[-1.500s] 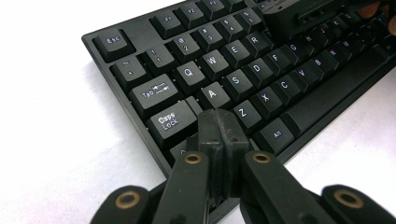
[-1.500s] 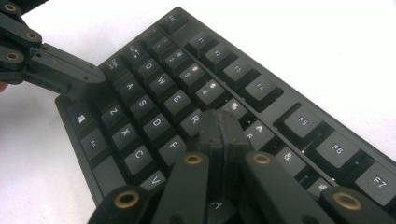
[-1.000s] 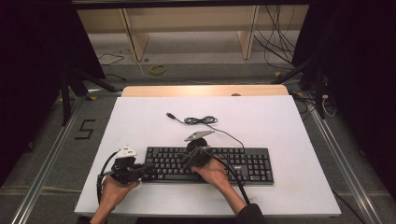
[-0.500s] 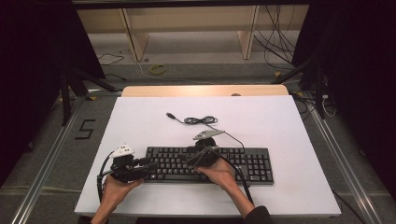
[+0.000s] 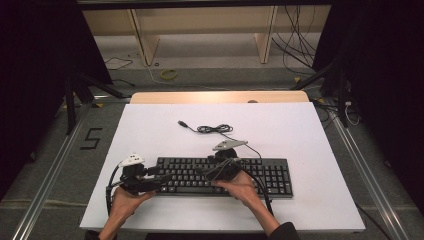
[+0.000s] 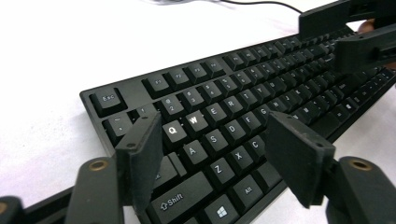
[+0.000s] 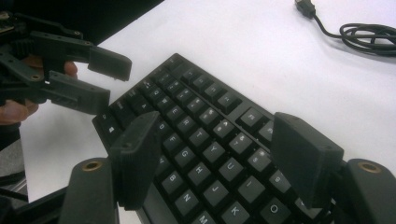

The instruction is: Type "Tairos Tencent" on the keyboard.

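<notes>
Black keyboard lies at 6 o'clock on white table. Left gripper and right gripper both just opened, jaws apart over keys, probably not touching.

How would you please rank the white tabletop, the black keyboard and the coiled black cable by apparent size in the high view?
Largest to smallest:
1. White rectangular tabletop
2. Black rectangular keyboard
3. Coiled black cable, its plug end lying loose on the tabletop beyond the keyboard
</notes>
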`<action>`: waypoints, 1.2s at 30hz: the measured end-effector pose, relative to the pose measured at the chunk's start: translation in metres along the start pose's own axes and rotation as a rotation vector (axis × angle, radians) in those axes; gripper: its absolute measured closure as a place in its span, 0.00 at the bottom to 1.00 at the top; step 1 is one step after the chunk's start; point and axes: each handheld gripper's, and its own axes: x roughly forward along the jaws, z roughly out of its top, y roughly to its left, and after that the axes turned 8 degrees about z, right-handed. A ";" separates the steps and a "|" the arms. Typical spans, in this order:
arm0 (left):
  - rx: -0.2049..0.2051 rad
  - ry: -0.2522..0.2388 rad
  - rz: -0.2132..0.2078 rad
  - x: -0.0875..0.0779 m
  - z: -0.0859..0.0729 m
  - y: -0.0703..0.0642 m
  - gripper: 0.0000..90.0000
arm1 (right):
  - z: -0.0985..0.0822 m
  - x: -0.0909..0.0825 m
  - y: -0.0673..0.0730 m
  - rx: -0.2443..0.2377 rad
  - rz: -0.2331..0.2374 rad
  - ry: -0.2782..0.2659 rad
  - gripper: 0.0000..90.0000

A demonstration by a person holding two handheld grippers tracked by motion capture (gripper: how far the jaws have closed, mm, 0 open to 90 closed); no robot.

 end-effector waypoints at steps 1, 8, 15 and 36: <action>-0.003 0.005 0.001 0.000 0.000 0.001 0.41 | 0.000 0.000 0.000 0.000 0.000 0.000 0.38; 0.043 0.056 0.032 0.004 0.000 -0.001 0.62 | -0.001 -0.005 0.000 -0.007 -0.002 0.000 0.38; 0.084 0.079 0.068 0.008 0.003 -0.004 0.81 | -0.003 -0.012 -0.004 -0.007 -0.013 -0.012 0.39; 0.103 0.126 0.065 0.016 0.004 -0.005 0.99 | -0.007 -0.016 -0.001 -0.017 -0.008 -0.016 0.39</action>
